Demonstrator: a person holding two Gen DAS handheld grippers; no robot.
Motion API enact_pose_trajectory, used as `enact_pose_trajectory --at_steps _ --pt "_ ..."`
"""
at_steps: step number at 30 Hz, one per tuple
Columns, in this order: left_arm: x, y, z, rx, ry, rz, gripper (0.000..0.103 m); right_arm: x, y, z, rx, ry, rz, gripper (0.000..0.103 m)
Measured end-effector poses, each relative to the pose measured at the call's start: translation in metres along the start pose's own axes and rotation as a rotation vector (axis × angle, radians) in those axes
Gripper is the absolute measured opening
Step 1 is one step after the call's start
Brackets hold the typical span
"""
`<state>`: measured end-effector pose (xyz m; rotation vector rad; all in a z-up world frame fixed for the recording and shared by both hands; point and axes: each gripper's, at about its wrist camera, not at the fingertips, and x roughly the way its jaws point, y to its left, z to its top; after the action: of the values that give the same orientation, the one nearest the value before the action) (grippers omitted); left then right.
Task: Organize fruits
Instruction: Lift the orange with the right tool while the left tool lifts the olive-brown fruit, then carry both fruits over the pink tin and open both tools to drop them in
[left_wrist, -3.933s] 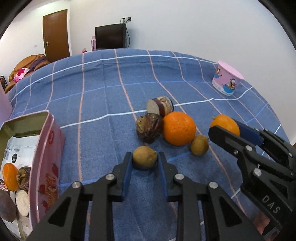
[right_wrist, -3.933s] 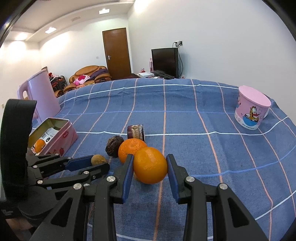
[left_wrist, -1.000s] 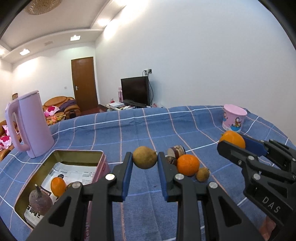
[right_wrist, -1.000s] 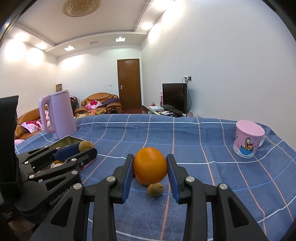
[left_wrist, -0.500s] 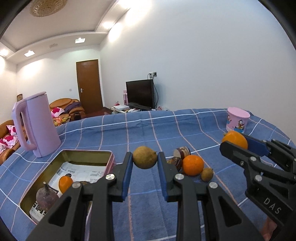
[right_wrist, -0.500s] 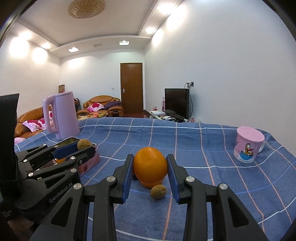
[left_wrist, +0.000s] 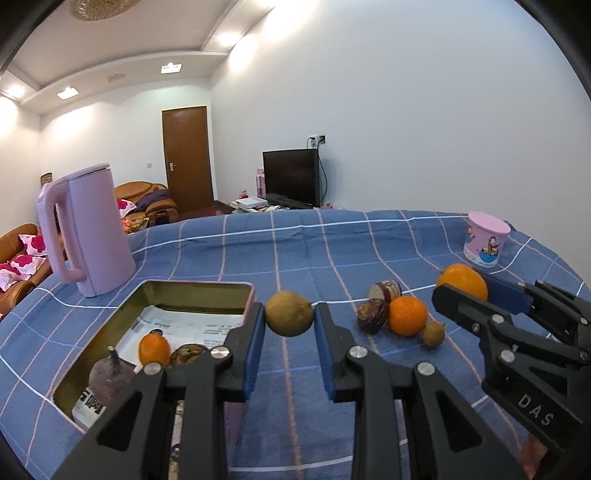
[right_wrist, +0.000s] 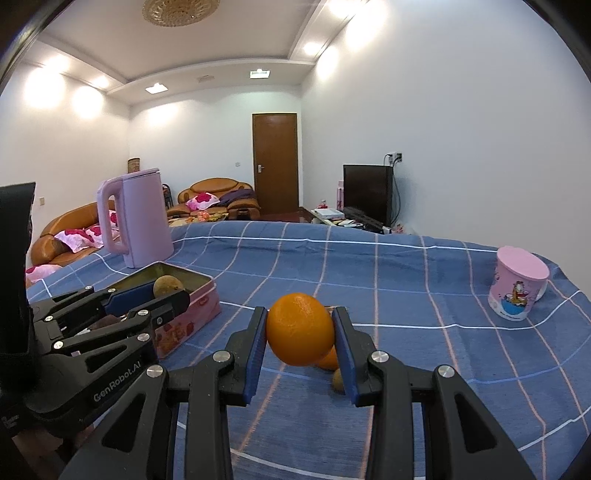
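So I have a piece of fruit in each set of jaws. My left gripper pinches a small brown fruit clear of the blue checked table, with the open tin just to the left of the jaws, so it looks ready to drop in beside the fruit already there. My right gripper pinches an orange, held up and waiting its turn, I judge. Below and beyond those jaws, another orange and small brown fruits remain on the cloth.
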<state>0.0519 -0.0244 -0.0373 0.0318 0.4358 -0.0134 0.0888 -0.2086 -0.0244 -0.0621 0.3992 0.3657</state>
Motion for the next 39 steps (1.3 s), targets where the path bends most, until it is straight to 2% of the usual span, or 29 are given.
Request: enact_pose_trajectory --at_steps 26,39 --pt "-0.022 0.083 -0.006 -0.081 0.017 0.154 0.029 0.029 0.078 0.008 -0.087 0.037 0.164 0.038" --pt "-0.026 0.112 -0.019 -0.112 0.047 0.195 0.029 0.036 0.112 0.008 -0.13 0.052 0.232 0.038"
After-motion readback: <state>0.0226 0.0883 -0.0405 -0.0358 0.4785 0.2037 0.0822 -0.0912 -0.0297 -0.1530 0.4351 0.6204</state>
